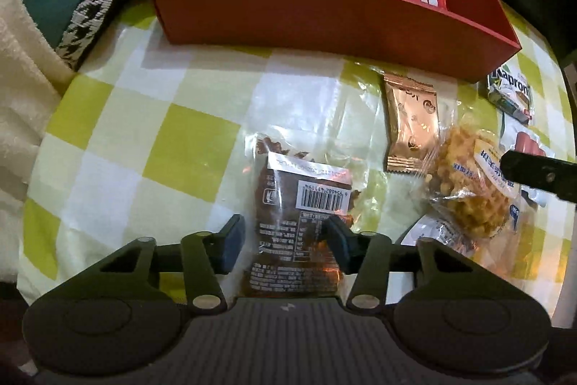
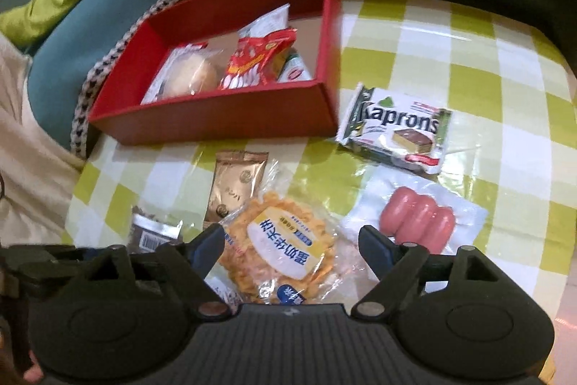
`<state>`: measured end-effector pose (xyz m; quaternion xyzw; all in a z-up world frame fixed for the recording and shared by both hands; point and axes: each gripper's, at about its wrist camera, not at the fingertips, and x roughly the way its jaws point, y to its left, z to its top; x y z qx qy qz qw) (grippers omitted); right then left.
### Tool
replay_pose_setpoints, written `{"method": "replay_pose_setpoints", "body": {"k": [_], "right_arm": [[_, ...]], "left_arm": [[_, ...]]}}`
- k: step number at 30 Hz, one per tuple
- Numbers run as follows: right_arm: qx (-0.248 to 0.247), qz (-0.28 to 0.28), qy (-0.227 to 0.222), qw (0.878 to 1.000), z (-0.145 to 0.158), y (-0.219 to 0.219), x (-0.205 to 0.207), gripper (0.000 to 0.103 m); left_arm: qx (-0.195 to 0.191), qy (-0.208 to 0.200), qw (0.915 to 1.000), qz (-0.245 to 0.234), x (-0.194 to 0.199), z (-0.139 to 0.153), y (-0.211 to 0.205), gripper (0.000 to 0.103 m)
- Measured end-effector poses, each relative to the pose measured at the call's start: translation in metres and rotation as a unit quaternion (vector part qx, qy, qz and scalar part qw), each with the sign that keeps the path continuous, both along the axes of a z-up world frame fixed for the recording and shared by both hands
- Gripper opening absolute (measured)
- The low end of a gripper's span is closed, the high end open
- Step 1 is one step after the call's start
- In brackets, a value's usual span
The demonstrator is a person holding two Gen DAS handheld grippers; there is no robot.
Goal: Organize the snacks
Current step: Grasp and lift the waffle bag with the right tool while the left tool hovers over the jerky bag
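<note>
Snacks are spread on the checked tabletop (image 2: 468, 60) before a red box (image 1: 324, 20). A brown packet (image 1: 292, 215) is flanked, apparently ungripped, by the left tool (image 1: 285, 242); a yellow cracker pack (image 2: 281, 248) is straddled by the wide right tool (image 2: 292, 246).

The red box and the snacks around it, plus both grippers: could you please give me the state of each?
red box: open, partly filled with packets.
brown snack packet: on the cloth, between the left gripper's jaws, right pad touching.
crispy snack packet: on the cloth, between the right gripper's open jaws.
gold sachet: on the cloth, sealed.
Kaprons pack: on the cloth, sealed.
sausage pack: on the cloth, sealed.
</note>
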<state>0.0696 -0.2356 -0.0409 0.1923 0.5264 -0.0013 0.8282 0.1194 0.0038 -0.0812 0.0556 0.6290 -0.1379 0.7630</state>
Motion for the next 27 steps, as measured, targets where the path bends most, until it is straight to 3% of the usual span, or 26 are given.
{"method": "replay_pose_setpoints", "body": {"k": [3, 5, 9, 14, 16, 22, 27], "right_arm": [[0.006, 0.001, 0.001, 1.0, -0.002, 0.001, -0.002, 0.092], [0.011, 0.004, 0.003, 1.0, -0.004, 0.002, -0.002, 0.092], [0.019, 0.004, 0.014, 1.0, -0.012, 0.002, -0.001, 0.092], [0.014, 0.01, 0.017, 1.0, -0.02, 0.007, 0.003, 0.092], [0.013, 0.015, 0.02, 1.0, -0.023, 0.011, 0.004, 0.092], [0.002, 0.033, 0.019, 0.999, -0.028, 0.021, 0.006, 0.101], [0.002, 0.037, 0.025, 0.999, -0.028, 0.025, 0.007, 0.103]], "left_arm": [[0.009, 0.003, 1.0, 0.002, 0.002, -0.004, -0.008, 0.088], [0.016, -0.004, 0.9999, -0.001, 0.004, -0.008, -0.017, 0.088], [0.036, -0.001, 0.9993, 0.002, 0.009, -0.019, -0.036, 0.1], [0.047, -0.02, 0.9987, -0.006, 0.007, -0.022, -0.055, 0.1], [0.04, -0.017, 0.999, -0.005, 0.004, -0.02, -0.052, 0.094], [0.049, -0.007, 0.9988, -0.005, -0.016, -0.029, -0.038, 0.093], [0.032, -0.006, 0.9991, 0.027, -0.023, -0.026, -0.02, 0.085]]}}
